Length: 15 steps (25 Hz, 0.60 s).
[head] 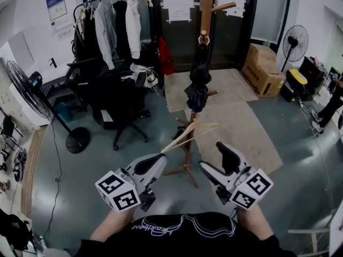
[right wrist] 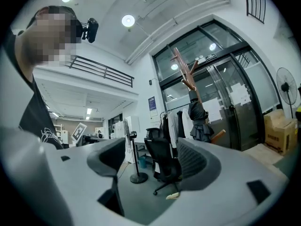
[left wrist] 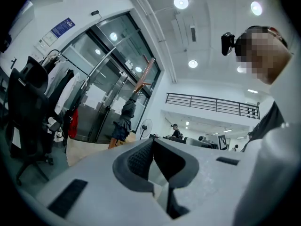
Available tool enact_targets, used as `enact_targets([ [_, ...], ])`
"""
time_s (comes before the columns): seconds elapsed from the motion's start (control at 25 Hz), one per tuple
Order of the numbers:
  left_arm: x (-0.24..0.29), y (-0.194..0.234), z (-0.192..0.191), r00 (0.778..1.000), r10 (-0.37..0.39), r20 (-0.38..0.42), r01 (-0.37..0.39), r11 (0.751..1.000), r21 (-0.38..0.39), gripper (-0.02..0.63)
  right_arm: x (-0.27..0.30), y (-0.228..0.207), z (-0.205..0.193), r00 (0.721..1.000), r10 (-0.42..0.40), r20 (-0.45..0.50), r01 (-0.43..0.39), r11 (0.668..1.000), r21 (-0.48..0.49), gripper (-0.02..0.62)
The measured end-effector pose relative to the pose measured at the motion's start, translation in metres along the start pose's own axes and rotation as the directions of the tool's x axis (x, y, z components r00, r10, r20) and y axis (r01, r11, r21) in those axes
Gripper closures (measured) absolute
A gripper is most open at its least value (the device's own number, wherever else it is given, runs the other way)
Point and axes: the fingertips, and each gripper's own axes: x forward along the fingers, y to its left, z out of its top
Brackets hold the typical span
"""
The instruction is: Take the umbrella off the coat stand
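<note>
The umbrella hangs on the stand. It is dark and folded shut. Its top end seems to be hooked high on the pole, just under a peg. So it hangs straight down along the wood and stays off the floor.

Both grippers are in front of the stand, near its feet and well apart from the umbrella. Neither one touches it. The left gripper has its fingers closed together, with nothing in them. The right gripper has its fingers wide apart, and nothing is between them. I think it is held open like that to be ready to grab the umbrella. Both point at the stand.

A black chair is to the left of the stand, and a box is to its right. The way to the stand looks free. The umbrella is not off yet. I think it must be lifted up off its hook first.
</note>
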Motion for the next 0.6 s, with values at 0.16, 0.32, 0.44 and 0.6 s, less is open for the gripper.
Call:
enact_targets([
  [0.16,0.003,0.021,0.001,1.0,-0.003,0.0,0.003,1.0,-0.006,0.6,0.017,-0.012,-0.001,0.999,-0.033,-0.006,0.033,0.999,-0.011,0.253],
  [0.32,0.014,0.034,0.002,1.0,-0.007,-0.016,0.007,1.0,-0.012,0.6,0.033,-0.033,0.008,0.998,-0.065,-0.005,0.065,0.998,-0.026,0.253],
  [0.44,0.024,0.046,0.007,1.0,-0.005,-0.026,0.004,1.0,-0.014,0.6,0.05,-0.052,0.016,0.997,-0.081,-0.002,0.081,0.996,-0.043,0.253],
  [0.6,0.04,0.065,0.013,0.999,0.004,-0.038,-0.005,1.0,-0.012,0.6,0.073,-0.081,0.023,0.995,-0.102,-0.002,0.102,0.993,-0.055,0.253],
])
